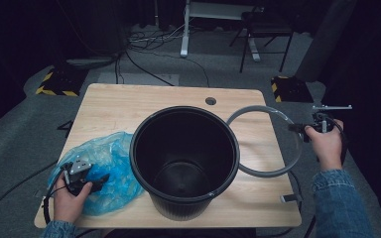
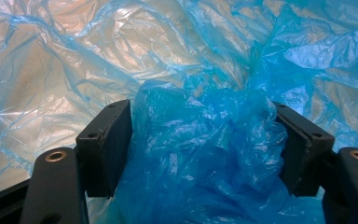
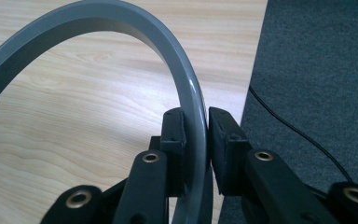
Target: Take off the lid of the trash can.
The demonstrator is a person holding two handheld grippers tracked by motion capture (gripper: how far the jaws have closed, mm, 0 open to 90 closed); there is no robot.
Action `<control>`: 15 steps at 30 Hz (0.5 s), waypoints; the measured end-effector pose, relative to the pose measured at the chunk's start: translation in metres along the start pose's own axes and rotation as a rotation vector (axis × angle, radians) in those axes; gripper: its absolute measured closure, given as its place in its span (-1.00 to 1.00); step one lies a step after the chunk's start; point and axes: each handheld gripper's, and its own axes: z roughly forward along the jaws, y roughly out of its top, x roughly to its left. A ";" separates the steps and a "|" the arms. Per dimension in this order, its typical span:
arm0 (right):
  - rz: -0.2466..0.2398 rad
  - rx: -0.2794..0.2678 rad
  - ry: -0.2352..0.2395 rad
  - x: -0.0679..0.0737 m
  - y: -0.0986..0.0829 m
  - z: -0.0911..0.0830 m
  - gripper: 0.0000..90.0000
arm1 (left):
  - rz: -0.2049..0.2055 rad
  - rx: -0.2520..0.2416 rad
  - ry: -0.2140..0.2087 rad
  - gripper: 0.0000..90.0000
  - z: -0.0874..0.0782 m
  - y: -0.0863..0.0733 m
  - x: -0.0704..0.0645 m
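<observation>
Left tongs: jaws apart, crumpled blue plastic bag bunched between them, not pinched shut.
Right tongs: clamped on the grey ring, one jaw on each side of its band.
Blue plastic bag: lies on the table left of the black bucket, touching its side.
Grey ring: flat on the table right of the bucket, its near arc tucked against the bucket's rim.
Bucket: upright, open, mid-table, between both hands.
Table: light wood, a small round hole beyond the bucket.
Room: grey carpet, cables, dark chair behind.
</observation>
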 end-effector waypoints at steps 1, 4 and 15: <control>0.006 0.003 -0.002 -0.001 -0.003 0.002 0.71 | 0.000 0.000 0.000 -0.37 0.000 0.000 0.000; 0.017 0.009 -0.012 -0.005 -0.012 0.010 0.71 | -0.001 -0.002 0.000 -0.37 0.000 0.000 0.000; 0.043 0.035 -0.045 -0.013 -0.043 0.038 0.69 | 0.000 0.000 0.000 -0.37 0.000 0.000 0.000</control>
